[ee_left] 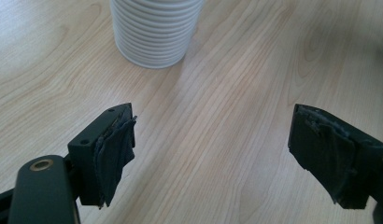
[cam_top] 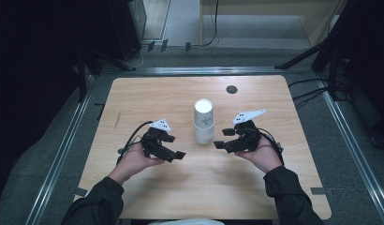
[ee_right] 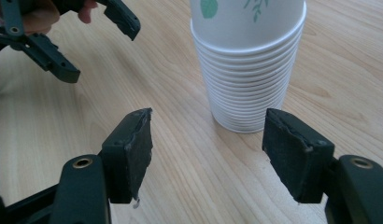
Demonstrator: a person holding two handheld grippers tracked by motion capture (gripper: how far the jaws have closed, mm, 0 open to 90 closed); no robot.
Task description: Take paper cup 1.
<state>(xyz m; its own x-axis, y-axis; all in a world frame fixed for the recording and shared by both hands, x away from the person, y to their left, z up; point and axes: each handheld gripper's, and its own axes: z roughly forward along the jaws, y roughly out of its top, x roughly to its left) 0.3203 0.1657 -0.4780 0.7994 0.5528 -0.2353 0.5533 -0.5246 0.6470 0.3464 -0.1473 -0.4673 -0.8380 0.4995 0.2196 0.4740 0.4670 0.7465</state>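
A tall stack of white paper cups [cam_top: 203, 122] stands upright near the middle of the wooden table [cam_top: 148, 93]; the top cup has a green leaf print. My left gripper [cam_top: 175, 146] lies left of the stack, open and empty, and in its own view the ribbed stack [ee_left: 154, 32] stands ahead and left of the open left gripper [ee_left: 213, 154]. My right gripper [cam_top: 223, 138] sits just right of the stack, jaws apart with nothing between them. In the right gripper view the stack [ee_right: 248, 70] rises close ahead of the right gripper [ee_right: 208, 154], apart from both pads, with the left gripper [ee_right: 98, 49] farther off.
A round black grommet [cam_top: 232, 89] is set in the table's far side. Metal floor rails [cam_top: 63, 145] run along both sides of the table. Dark stands and cables [cam_top: 321, 51] crowd the far corners.
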